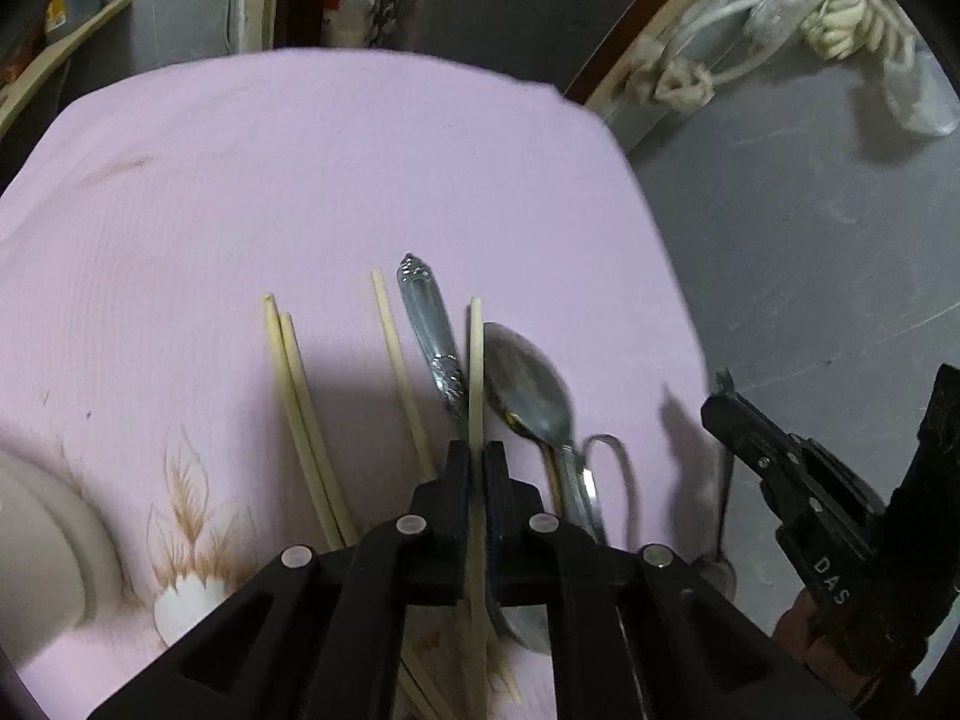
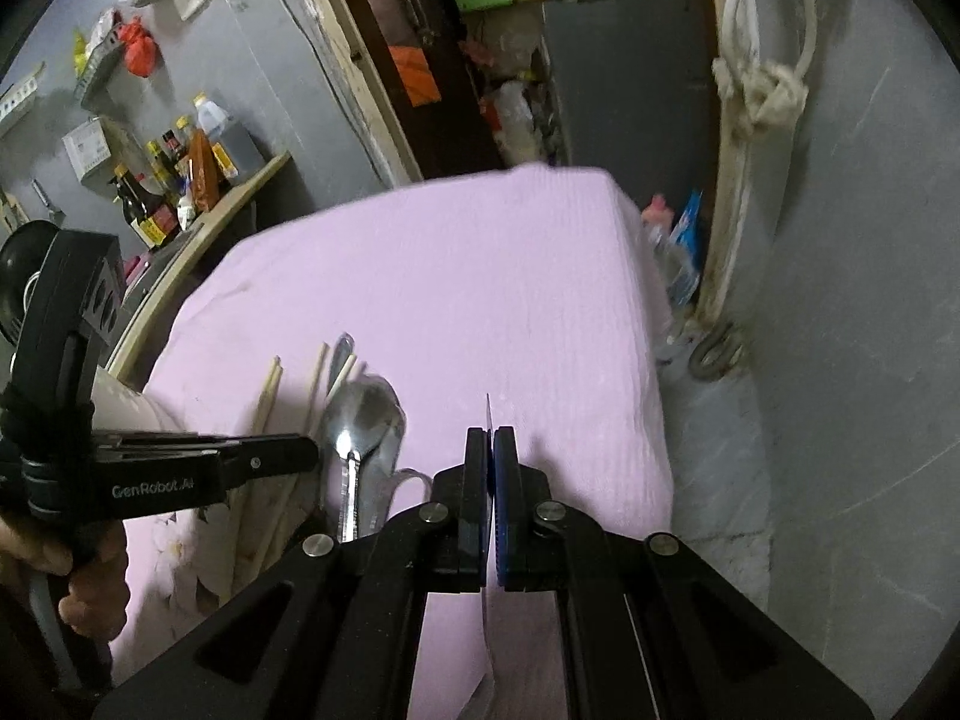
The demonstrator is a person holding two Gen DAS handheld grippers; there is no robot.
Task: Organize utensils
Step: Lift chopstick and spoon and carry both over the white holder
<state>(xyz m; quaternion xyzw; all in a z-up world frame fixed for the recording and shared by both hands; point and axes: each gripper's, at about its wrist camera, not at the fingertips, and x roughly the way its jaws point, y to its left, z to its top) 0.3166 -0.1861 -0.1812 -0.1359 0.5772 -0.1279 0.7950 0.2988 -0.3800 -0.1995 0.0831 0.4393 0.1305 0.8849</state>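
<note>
Gripping utensils in both grippers over the pink-clothed worktop (image 1: pixel 360 150).
The left gripper (image 1: pixel 477 456) is clamping its jaws on a single pale chopstick (image 1: pixel 476 360), beside a large spoon (image 1: pixel 528 384), more chopsticks (image 1: pixel 294 396) and an ornate metal handle (image 1: pixel 429 324) lying on the cloth. The right gripper (image 2: pixel 491 444) is pinching a thin metal utensil handle (image 2: pixel 488 405), its jaws nearly shut, near the worktop's right edge.
</note>
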